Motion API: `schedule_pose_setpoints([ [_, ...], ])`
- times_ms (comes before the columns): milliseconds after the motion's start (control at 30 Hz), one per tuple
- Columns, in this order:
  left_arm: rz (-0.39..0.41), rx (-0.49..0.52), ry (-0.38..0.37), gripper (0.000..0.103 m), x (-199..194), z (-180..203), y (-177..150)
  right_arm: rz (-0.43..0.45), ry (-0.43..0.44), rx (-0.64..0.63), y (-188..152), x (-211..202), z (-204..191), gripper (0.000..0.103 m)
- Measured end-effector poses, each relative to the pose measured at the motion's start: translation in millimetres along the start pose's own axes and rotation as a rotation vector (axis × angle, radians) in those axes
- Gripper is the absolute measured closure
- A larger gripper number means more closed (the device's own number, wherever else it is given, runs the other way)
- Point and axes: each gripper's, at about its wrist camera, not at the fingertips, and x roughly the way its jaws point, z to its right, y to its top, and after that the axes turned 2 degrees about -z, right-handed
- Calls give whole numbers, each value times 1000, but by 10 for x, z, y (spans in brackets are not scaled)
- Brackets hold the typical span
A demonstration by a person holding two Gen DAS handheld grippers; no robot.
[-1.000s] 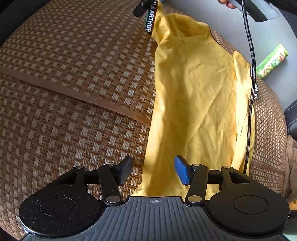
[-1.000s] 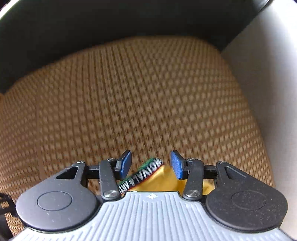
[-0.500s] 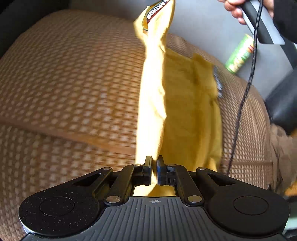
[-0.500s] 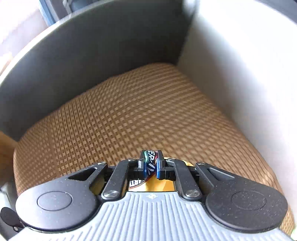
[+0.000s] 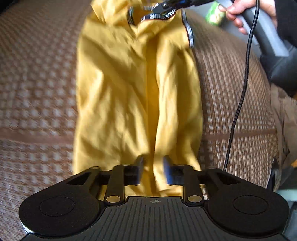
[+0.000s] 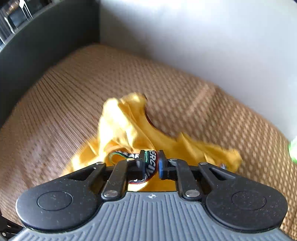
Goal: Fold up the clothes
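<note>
since half a second ago the left gripper [image 5: 153, 170] has parted its jaws off the yellow garment [image 5: 133, 89], now spread on the woven mat [image 5: 37, 83]. right gripper [image 6: 150, 164], jaws slightly parted, collar band [image 6: 149, 165] between them; whether it still pinches, cannot tell.

1. You have a brown woven mat [image 5: 232, 89] under everything; a darker band [image 5: 241, 133] crosses it.
2. A black cable [image 5: 243, 87] hangs over the mat's right side.
3. A green can [image 5: 214, 13], blurred, lies beyond the mat's far edge.
4. In your right wrist view, a dark wall [image 6: 46, 42] meets a grey wall [image 6: 204, 37] behind the mat.
</note>
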Motion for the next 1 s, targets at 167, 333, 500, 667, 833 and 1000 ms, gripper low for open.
schedule_pose_setpoints([
  [167, 32, -10, -19, 46, -231, 53, -102, -58, -7, 6, -228, -8, 99, 84],
  [333, 126, -76, 26, 40, -541, -93, -46, 72, 24, 8, -230, -413, 87, 78],
  [500, 113, -103, 78, 41, -466, -256, -8, 100, 76, -63, -145, -319, -205, 75],
  [667, 78, -72, 89, 41, -422, -287, -127, 23, 179, 119, -103, 27, -260, 68],
  [833, 70, -83, 79, 40, -340, -290, -124, 48, 180, 302, -99, 215, -206, 59],
  [1000, 61, -97, 75, 40, -311, -323, -122, 98, 210, 324, -34, 231, -190, 103],
])
